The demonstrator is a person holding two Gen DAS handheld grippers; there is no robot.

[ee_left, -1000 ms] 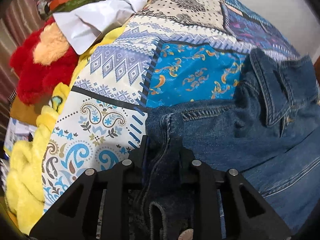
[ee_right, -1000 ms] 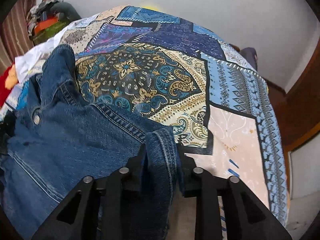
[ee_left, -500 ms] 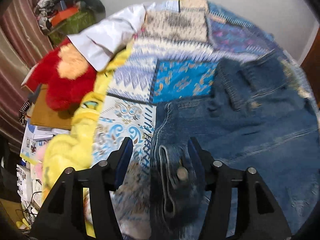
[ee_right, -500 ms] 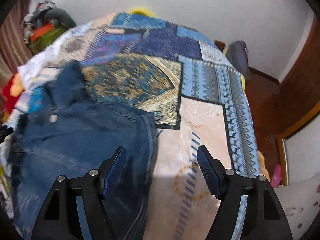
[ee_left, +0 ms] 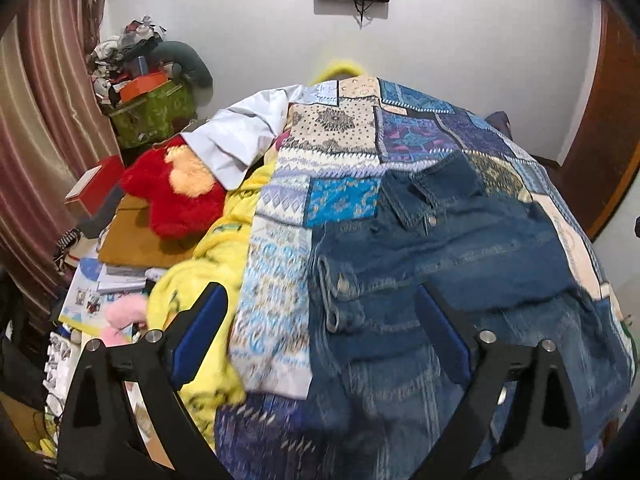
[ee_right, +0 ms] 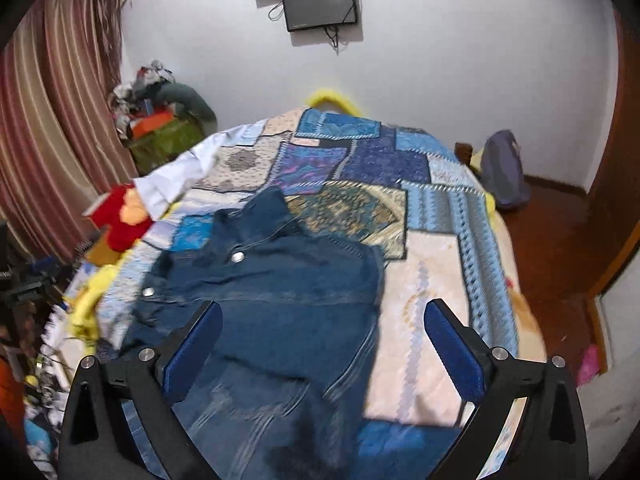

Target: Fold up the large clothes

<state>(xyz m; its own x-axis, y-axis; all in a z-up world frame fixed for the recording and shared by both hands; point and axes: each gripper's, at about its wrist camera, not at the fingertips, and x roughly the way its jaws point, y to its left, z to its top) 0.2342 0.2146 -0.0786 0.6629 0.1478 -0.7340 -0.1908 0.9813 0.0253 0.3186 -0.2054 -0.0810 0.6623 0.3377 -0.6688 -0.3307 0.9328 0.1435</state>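
Note:
A dark blue denim jacket (ee_left: 440, 280) lies spread on a patchwork bedspread (ee_left: 344, 140), collar toward the far wall; it also shows in the right wrist view (ee_right: 280, 288). My left gripper (ee_left: 320, 328) is wide open and empty, raised above the jacket's left edge. My right gripper (ee_right: 324, 332) is wide open and empty, raised above the jacket's right edge. The jacket's near hem is blurred and partly hidden behind the gripper frames.
A red plush toy (ee_left: 172, 196), a yellow blanket (ee_left: 200, 280) and a white cloth (ee_left: 240, 140) pile along the bed's left side. Boxes and clutter (ee_left: 148, 108) stand by the curtain. A grey backpack (ee_right: 504, 172) sits on the wooden floor at right.
Both grippers let go of the jacket's edges, opened wide and pulled up and back from the bed. The jacket now lies flat on the bedspread.

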